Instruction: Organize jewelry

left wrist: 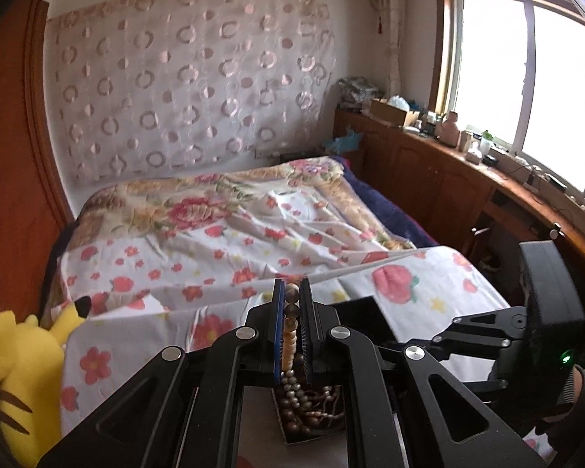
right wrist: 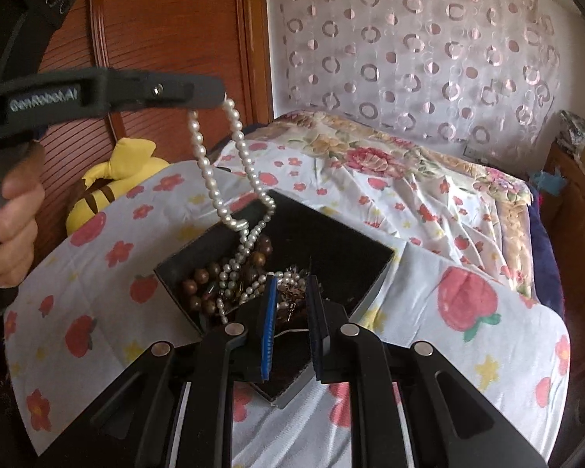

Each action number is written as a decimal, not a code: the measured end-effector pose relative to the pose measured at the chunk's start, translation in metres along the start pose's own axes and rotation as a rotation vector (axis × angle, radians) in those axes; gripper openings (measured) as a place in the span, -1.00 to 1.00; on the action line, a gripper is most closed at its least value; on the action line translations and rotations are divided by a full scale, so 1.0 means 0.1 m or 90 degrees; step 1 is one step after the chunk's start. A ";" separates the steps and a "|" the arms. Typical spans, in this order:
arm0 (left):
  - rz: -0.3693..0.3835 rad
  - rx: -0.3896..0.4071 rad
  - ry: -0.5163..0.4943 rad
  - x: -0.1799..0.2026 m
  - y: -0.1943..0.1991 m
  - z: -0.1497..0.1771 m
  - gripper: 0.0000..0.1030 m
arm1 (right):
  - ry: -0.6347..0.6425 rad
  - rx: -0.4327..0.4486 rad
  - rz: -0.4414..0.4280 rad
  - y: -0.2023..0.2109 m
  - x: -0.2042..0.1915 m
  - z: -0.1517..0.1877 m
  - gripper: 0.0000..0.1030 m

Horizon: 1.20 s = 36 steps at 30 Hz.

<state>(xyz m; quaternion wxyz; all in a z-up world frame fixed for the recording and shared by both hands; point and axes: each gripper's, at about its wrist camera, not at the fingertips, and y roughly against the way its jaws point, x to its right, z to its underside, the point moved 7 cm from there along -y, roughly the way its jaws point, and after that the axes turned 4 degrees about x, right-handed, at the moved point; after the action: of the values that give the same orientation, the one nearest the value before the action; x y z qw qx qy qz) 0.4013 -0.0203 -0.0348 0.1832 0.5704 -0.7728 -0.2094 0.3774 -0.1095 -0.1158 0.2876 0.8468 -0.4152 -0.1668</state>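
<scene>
Pearls dangle from the left gripper [right wrist: 220,97], whose fingers are pinched on the pearl necklace [right wrist: 214,179] up at the left. The strand's lower loops trail down into the black jewelry box [right wrist: 343,257], touching the brown wooden beads [right wrist: 202,284] tangled inside. Near and lower, the right gripper [right wrist: 290,304] hovers over the box with its fingers spread apart, gripping nothing. Under the box lies a floral bedsheet [right wrist: 468,312].

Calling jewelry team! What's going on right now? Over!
Left tool shut on pearl necklace, lifted above black box. Right tool open over it. Necklace's lower end tangled with brown beads.
</scene>
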 end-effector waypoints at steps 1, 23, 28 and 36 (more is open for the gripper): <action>0.000 -0.003 0.003 -0.02 -0.02 0.03 -0.87 | -0.004 0.000 0.001 0.00 0.01 0.01 -0.63; -0.063 0.010 0.014 -0.01 0.20 0.42 0.81 | -0.075 0.064 0.055 0.61 0.06 0.17 0.06; -0.080 0.012 0.023 0.05 0.52 0.69 0.86 | -0.100 0.100 0.094 0.98 -0.02 0.31 0.76; -0.124 0.011 0.020 0.14 1.00 1.01 0.86 | -0.119 0.126 0.147 1.42 -0.18 0.54 0.96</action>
<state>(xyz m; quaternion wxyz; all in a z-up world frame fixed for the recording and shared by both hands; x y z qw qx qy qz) 0.2641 0.0035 -0.0666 0.1692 0.6478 -0.7124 -0.2104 0.2518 -0.1832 -0.0684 0.1799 0.7983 -0.5494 -0.1688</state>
